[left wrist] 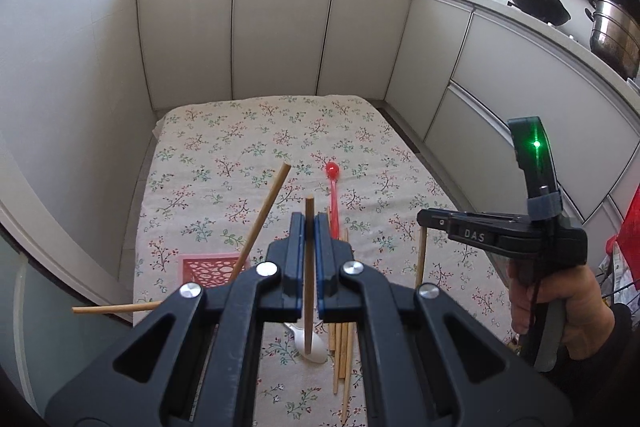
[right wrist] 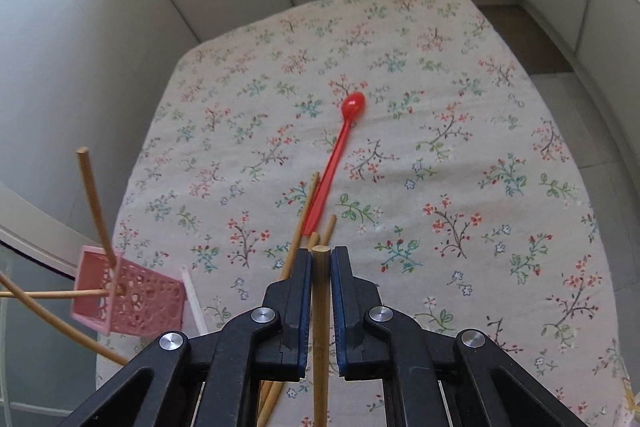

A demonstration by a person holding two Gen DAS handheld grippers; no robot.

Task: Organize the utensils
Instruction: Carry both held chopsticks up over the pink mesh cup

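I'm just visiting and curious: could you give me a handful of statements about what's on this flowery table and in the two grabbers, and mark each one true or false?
1. The left gripper is clamped on a wooden chopstick. True.
2. The right gripper is empty and wide open. False: it is shut on a chopstick too.
3. The red spoon lies flat on the floral tablecloth. True.
4. The pink basket holds no utensils. False: chopsticks already stick out of it.
5. A few loose chopsticks lie on the cloth. True.
6. The red spoon stands in the basket. False: it lies on the cloth, apart from the basket.
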